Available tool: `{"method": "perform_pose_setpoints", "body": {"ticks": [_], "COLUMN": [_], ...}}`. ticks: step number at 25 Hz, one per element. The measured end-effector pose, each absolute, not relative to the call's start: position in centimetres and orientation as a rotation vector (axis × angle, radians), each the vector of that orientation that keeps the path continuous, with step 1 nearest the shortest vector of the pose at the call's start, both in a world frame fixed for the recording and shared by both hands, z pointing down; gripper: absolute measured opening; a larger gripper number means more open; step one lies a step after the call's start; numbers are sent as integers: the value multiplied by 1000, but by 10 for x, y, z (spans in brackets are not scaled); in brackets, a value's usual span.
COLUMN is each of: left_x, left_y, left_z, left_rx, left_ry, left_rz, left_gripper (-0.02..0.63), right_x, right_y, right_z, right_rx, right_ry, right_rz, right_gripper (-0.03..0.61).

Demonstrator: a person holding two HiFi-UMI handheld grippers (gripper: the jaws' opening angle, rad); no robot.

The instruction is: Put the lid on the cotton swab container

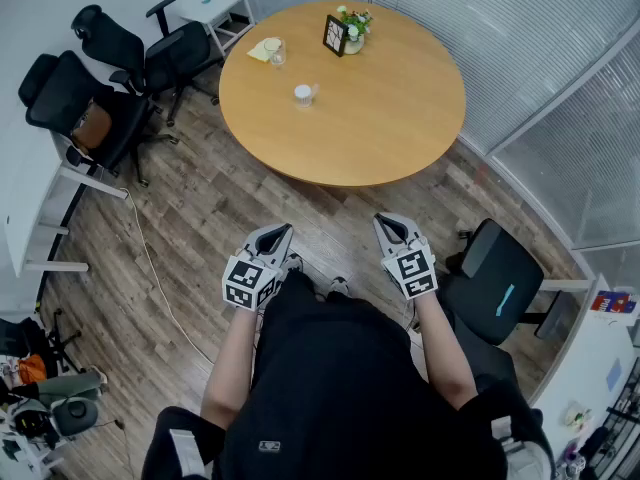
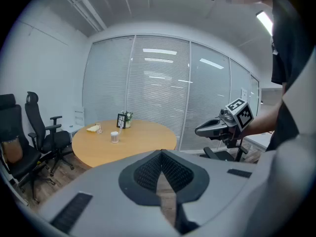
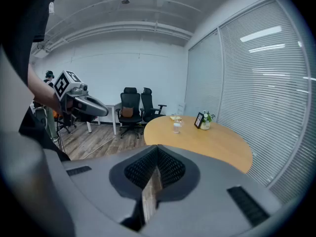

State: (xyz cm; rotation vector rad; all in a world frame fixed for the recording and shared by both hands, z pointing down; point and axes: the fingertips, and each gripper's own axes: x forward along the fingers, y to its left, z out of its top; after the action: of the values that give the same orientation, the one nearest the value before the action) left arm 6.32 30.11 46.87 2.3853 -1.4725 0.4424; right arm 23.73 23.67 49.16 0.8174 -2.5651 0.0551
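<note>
Grippers are both down low in front of us: left gripper (image 1: 280, 234) and right gripper (image 1: 384, 224) hang over the wood floor (image 1: 200, 228), short of the round tabletop (image 1: 400, 118). Both sets of jaws are squeezed together with nothing between them. The cotton swab container (image 1: 303, 94), small and white, stands upright on the tabletop's left part, well apart from both grippers. Past it we see a yellow cloth (image 1: 263, 48) with a clear glass (image 1: 277, 58) just beside it, plus a photo frame (image 1: 335, 35) next to a flower pot (image 1: 355, 28). We can't pick out the lid from here.
</note>
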Motion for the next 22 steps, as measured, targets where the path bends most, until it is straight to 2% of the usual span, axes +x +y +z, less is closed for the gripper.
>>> {"method": "perform_pose_setpoints", "body": {"ticks": [22], "left_x": [45], "left_y": [287], "left_z": [479], "left_rx": [2366], "left_ry": [-1466], "left_rz": [425], "left_gripper": [6], "right_x": [216], "right_y": [230], "right_z": [503], "right_rx": [790], "right_ry": [-2541], "right_rz": [73], "right_gripper": [5]}}
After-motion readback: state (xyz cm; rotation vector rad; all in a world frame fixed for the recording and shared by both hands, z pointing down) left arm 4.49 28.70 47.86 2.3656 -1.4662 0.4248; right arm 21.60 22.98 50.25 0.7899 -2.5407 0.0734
